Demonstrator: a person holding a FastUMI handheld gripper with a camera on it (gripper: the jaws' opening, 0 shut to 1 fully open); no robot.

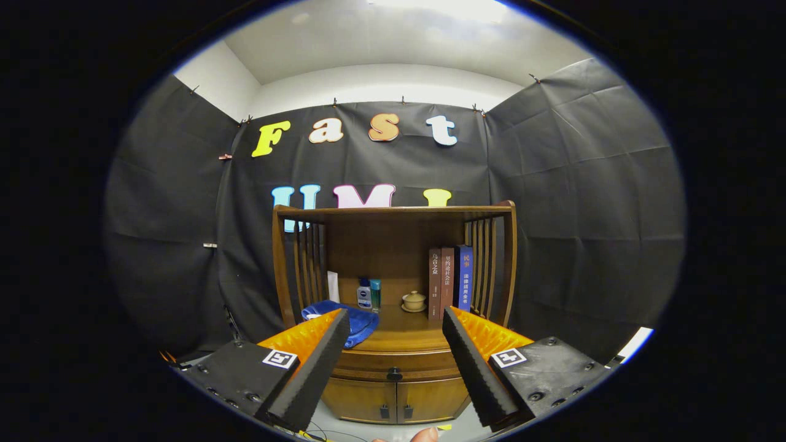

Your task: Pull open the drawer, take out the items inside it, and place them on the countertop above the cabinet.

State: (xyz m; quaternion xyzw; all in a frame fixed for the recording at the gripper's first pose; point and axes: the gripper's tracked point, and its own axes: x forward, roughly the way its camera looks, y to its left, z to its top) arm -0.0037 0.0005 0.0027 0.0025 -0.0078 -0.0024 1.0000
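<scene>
Drawer sits closed at lower centre of the frame, its dark knob between and beyond the fingers. Gripper is wide open, holding nothing. Judged the approach step; next, close on the knob and pull.

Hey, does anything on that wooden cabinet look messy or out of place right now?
Only the blue cloth: it lies crumpled on the wooden countertop, drooping over the front edge. The upright books, small bottles and lidded ceramic cup look orderly. The drawer's dark knob sits between the open gripper fingers.

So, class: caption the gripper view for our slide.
Open gripper faces the wooden cabinet's closed drawer; blue cloth on the countertop.
</scene>
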